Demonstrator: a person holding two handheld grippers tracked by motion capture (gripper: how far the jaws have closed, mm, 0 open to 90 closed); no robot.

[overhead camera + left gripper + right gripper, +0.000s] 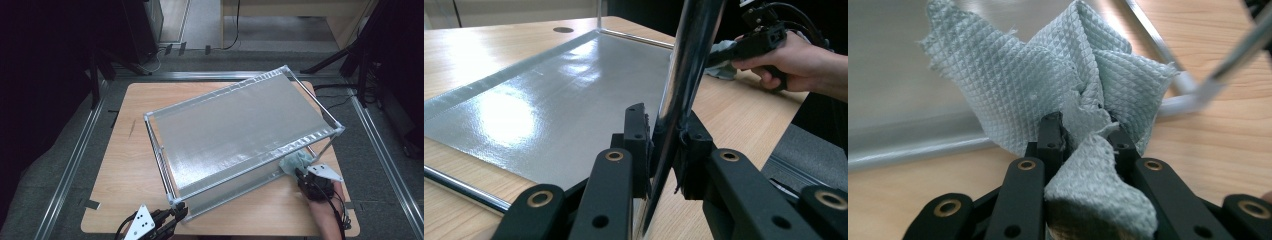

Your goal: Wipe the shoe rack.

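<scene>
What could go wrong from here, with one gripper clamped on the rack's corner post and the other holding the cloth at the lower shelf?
The left gripper pinches a smooth chrome post, so it might slip and let the rack shift. The cloth is bunched in the right gripper; hard jaw tips could scrape the lower shelf. It may snag on the corner joint.

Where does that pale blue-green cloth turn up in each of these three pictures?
High view: the cloth sits at the lower right, bunched by the rack's near right corner, ahead of the right gripper.
Left gripper view: upper right, a pale scrap ahead of the far hand.
Right gripper view: centre, pinched between the black jaws.
Shared landmark: the rack's grey shelf.
</scene>
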